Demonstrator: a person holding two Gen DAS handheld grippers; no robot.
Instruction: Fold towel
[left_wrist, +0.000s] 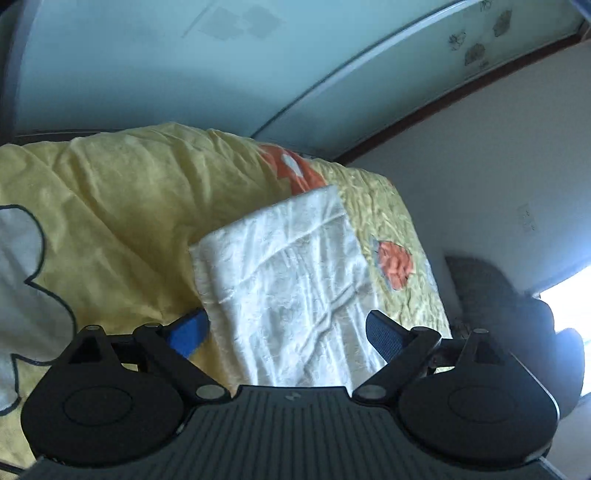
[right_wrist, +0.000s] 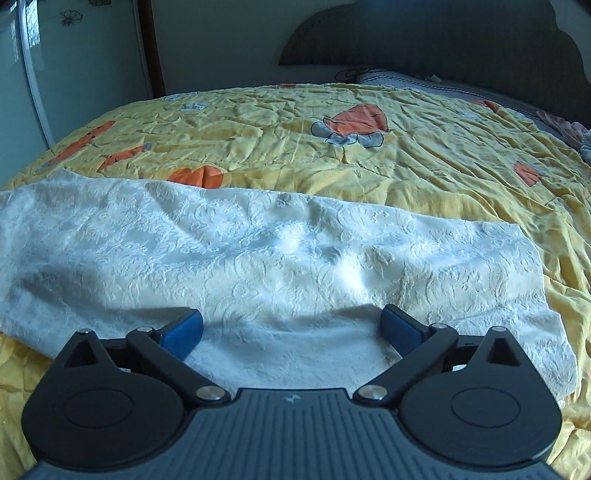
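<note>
A white embossed towel lies spread across the yellow bedspread, its long side running left to right in the right wrist view. My right gripper is open just above the towel's near edge, blue pads wide apart with towel between them. In the tilted left wrist view the same towel runs away from the camera as a narrow strip. My left gripper is open over its near end, the left blue pad beside the towel's edge. Neither holds the cloth.
The bed is covered by a yellow quilt with orange and grey cartoon prints. A dark headboard and pillows stand at the far end. A wardrobe with glass sliding doors runs along the left side of the bed.
</note>
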